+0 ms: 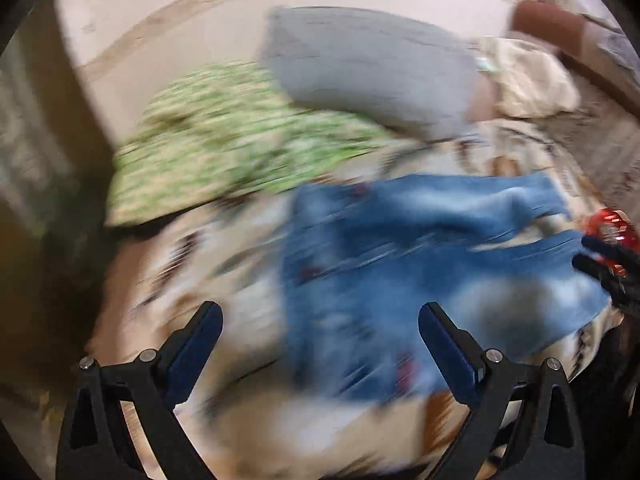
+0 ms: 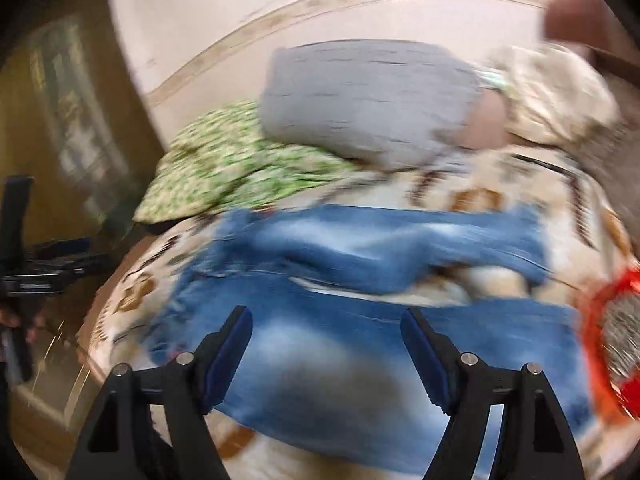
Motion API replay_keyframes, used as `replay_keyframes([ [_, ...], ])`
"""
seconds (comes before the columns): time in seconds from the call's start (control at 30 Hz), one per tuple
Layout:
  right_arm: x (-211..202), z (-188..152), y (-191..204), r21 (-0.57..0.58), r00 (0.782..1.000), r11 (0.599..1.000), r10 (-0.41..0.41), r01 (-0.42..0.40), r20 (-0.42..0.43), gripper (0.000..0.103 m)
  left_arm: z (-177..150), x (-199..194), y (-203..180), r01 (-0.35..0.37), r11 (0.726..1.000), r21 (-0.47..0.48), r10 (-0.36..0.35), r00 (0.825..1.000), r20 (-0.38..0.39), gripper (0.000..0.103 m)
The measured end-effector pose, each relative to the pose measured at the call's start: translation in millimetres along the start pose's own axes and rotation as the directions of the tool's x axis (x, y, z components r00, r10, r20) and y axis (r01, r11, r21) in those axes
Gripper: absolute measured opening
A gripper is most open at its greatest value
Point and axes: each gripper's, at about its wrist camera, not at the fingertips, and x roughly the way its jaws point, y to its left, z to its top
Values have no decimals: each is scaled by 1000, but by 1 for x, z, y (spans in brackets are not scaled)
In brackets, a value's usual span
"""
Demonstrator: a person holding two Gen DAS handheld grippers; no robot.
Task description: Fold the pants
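Note:
Blue jeans lie spread on a patterned bedspread, both legs running to the right. Both views are motion-blurred. My left gripper is open and empty above the jeans' waist end. My right gripper is open and empty above the near leg of the jeans. The right gripper also shows at the right edge of the left wrist view. The left gripper shows at the left edge of the right wrist view.
A green patterned pillow, a grey pillow and a cream bundle lie at the head of the bed against the wall. A red round object lies at the right beside the jeans.

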Motion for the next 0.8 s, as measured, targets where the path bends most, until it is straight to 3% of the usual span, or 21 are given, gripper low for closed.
replay_keyframes([
  [0.1,26,6,39,-49,998,997,65,-66,-25,79,-20,-34,44,-85,996,-29,84,996,-42,99],
  [0.27,46,6,81,-99,993,989,105,-110,-51,79,-39,-14,61,-68,997,-46,61,990,-125,103],
  [0.43,50,5,76,-103,994,991,71,-80,-82,80,-66,53,39,59,988,-146,-83,983,-166,103],
  [0.57,49,7,67,-118,994,992,29,-41,-104,82,-90,123,24,171,942,-290,-230,956,-183,103],
  [0.7,63,10,75,-163,990,986,13,-36,-138,82,-98,156,19,187,910,-370,-262,951,-165,103],
  [0.73,69,10,79,-172,989,984,12,-37,-148,82,-100,159,18,205,902,-380,-274,952,-138,93],
  [0.77,75,11,84,-179,988,983,14,-42,-155,82,-100,162,15,216,900,-378,-283,950,-131,55],
  [0.8,82,11,88,-184,987,982,18,-48,-162,82,-100,164,11,167,927,-335,-228,962,-151,45],
])
